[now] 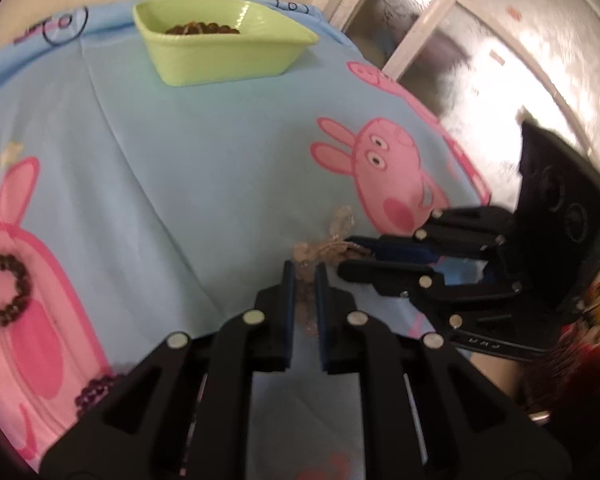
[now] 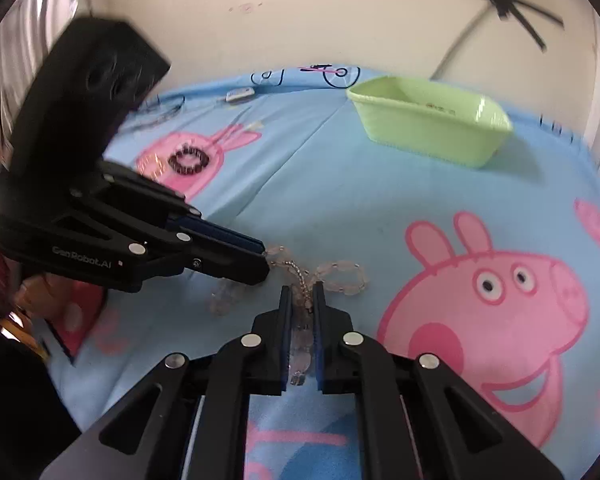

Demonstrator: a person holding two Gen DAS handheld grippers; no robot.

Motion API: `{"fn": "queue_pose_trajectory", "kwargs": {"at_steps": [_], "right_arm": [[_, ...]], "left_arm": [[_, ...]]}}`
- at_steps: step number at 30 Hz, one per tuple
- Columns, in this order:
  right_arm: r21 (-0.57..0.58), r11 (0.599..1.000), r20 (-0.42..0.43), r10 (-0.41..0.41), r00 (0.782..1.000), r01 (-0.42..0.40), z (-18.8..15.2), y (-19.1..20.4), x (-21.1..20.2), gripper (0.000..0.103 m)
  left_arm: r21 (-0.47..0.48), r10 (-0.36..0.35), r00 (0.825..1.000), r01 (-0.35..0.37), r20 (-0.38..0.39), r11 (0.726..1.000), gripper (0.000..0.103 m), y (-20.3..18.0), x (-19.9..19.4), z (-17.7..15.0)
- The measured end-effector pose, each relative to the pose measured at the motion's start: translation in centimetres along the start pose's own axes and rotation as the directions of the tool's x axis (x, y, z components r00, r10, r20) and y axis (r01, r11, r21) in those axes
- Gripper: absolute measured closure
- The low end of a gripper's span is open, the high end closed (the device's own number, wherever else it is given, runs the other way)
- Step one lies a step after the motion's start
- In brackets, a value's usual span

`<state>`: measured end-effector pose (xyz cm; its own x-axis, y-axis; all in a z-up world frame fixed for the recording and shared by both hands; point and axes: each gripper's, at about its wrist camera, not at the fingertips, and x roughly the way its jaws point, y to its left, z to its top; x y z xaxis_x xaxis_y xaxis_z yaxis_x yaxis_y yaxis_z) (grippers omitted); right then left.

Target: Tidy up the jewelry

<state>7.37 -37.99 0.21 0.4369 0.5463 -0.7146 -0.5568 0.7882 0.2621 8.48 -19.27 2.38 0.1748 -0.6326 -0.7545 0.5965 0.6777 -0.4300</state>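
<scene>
The clear beads [image 2: 342, 276], a pale translucent strand tangled with a thin chain [image 2: 298, 270], lie on the sheet [image 2: 340, 208] in front of the green tray [image 2: 428, 120], well apart from it and just left of the big pig print [image 2: 488, 308]. The right gripper [image 2: 302, 286] has its 2 fingers drawn close around a stretch of the strand, which runs back between the pads; it looks clamped on the beads, though a thin slit remains. The left gripper [image 2: 264, 260] comes in from the left with its tips touching the strand's other end; in its own view its fingers [image 1: 288, 280] stand narrowly apart over the beads [image 1: 320, 252], and whether they pinch anything I cannot tell. The strand should be light, limp and slippery, sagging wherever it is not held, and its thread may snap if the 2 grippers pull apart hard. Best hold is across a bead run near a loop, not on the fine chain. Its long axis runs roughly left to right, parallel to the tray's near wall, with 1 loop pointing toward the pig. A dark bracelet [image 2: 189, 160] lies far left of the tray, and dark beads [image 1: 202, 29] already sit inside it.
</scene>
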Motion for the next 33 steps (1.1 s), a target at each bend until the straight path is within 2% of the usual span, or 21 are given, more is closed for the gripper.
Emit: {"fn": "queue_pose_trajectory", "kwargs": {"at_steps": [4,7,14,17,20,22,23,24,25,28,31,33], "right_arm": [[0.114,0.986,0.079,0.111,0.991,-0.120,1.6,-1.5,-1.0,0.103],[0.130,0.979,0.156,0.138,0.978,-0.158,4.2,-2.2,-2.4,0.103],[0.089,0.989,0.286,0.086,0.954,-0.116,13.7,-5.0,-5.0,0.103],[0.093,0.993,0.307,0.047,0.951,-0.079,17.5,-7.0,-5.1,0.103],[0.121,0.991,0.291,0.027,0.956,-0.065,19.8,-9.2,-3.2,0.103],[0.167,0.986,0.288,-0.042,0.957,-0.007,20.3,-11.1,-0.8,0.103],[0.191,0.981,0.272,-0.078,0.959,0.026,20.2,-12.0,0.6,0.102],[0.216,0.974,0.242,-0.125,0.962,0.072,20.1,-12.8,1.9,0.096],[0.254,0.960,0.212,-0.172,0.962,0.116,19.7,-13.8,3.0,0.094],[0.347,0.938,0.242,-0.109,0.964,0.019,17.2,-14.6,2.8,0.094],[0.361,0.932,0.281,-0.096,0.955,-0.013,14.7,-13.0,1.3,0.094],[0.365,0.929,0.291,-0.057,0.955,-0.056,13.6,-11.3,0.7,0.094]], "left_arm": [[-0.018,-0.046,0.998,0.047,0.043,0.999,0.094,-0.2,-1.5,1.6],[0.002,-0.058,0.994,0.058,0.094,0.998,0.094,-0.9,-3.3,4.3],[0.065,-0.011,0.978,-0.003,0.211,0.998,0.094,-2.3,-6.6,14.1],[0.071,0.022,0.969,-0.041,0.248,0.997,0.094,-2.1,-7.1,18.0],[0.049,0.089,0.961,-0.105,0.261,0.993,0.094,-0.5,-5.6,21.2],[0.032,0.143,0.960,-0.156,0.242,0.987,0.068,1.3,-3.4,22.3],[0.008,0.191,0.954,-0.198,0.231,0.980,0.040,2.1,-2.3,22.5],[-0.022,0.246,0.943,-0.247,0.224,0.969,0.038,3.1,-1.4,22.7],[-0.039,0.269,0.941,-0.267,0.207,0.963,0.038,4.1,-0.6,22.6],[-0.078,0.250,0.946,-0.238,0.206,0.968,0.039,5.5,-0.8,21.3],[-0.080,0.274,0.930,-0.262,0.243,0.962,0.039,5.3,-2.9,19.0],[-0.077,0.278,0.924,-0.267,0.263,0.961,0.039,5.0,-4.5,16.6]]}}
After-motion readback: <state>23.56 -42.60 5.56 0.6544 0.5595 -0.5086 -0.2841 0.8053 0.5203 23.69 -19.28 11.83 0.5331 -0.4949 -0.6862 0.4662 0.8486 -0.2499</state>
